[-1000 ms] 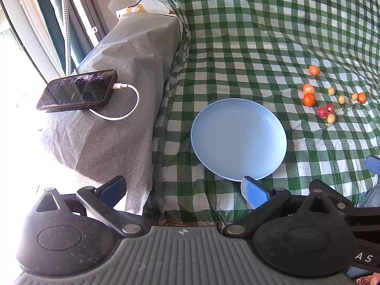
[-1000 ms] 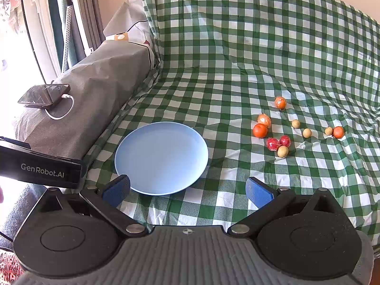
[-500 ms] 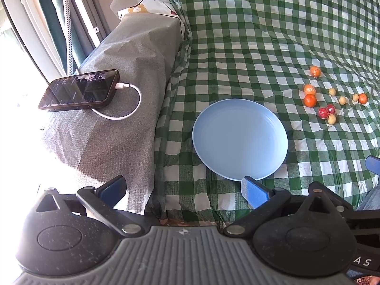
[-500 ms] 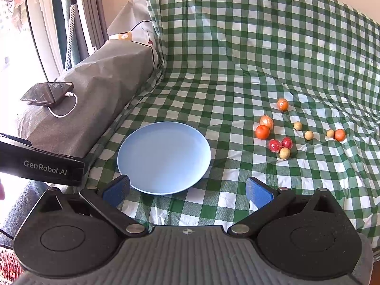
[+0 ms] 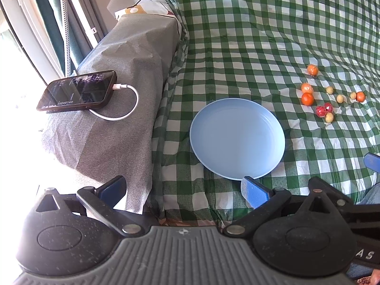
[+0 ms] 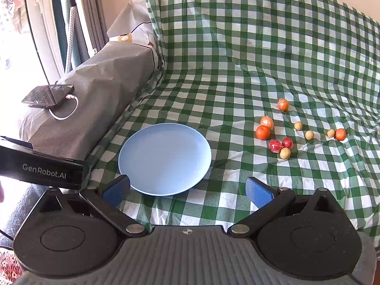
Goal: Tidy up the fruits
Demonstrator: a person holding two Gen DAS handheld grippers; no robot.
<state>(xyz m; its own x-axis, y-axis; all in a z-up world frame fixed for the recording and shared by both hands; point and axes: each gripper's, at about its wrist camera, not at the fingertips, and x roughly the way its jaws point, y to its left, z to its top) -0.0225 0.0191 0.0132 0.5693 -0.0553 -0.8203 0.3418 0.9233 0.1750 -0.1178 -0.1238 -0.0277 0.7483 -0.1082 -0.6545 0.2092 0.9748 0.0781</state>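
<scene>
Both the left hand-held gripper (image 5: pixel 182 187) and right hand-held gripper (image 6: pixel 187 187) are held wide open and empty. Small round orange, red and yellow fruits (image 6: pixel 280 142) are scattered on the green checked cloth (image 6: pixel 237 71), right of the empty pale blue round plate (image 6: pixel 165 159). They are judged light and prone to rolling, best pinched gently across the middle.

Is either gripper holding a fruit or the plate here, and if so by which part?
Nothing is held. The left gripper and right gripper are both open and empty; the fruits lie beside the plate.

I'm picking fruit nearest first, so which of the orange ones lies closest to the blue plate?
The plain orange fruit just in front of the netted one; the other two orange ones lie farther from the plate.
</scene>
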